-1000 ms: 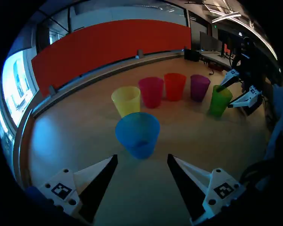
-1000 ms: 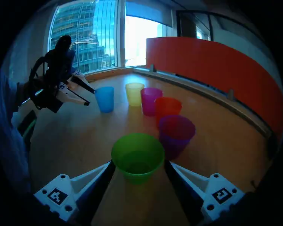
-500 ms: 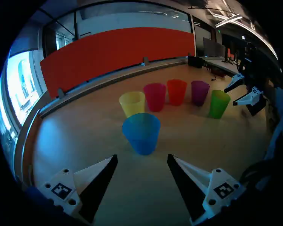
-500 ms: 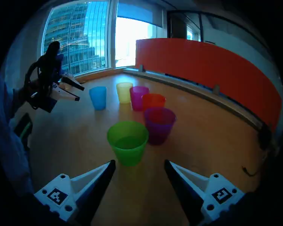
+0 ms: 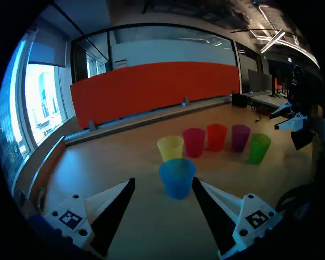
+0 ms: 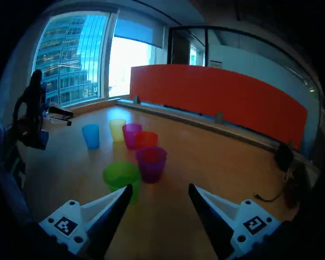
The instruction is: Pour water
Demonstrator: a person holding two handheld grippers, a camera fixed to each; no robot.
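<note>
Push spread, empty left gripper [image 5: 162,179] ahead around blue cup [image 5: 177,177], squeeze softly; steer spread right gripper [image 6: 160,185] left toward green cup [image 6: 121,175].

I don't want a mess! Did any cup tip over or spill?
Nothing stands out. The blue cup, yellow cup, pink cup, orange cup, purple cup and green cup all stand upright on the wooden surface, and no puddle shows.

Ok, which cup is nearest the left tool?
The blue cup, standing just ahead of the left tool, at the row's end beside the yellow cup.
</note>
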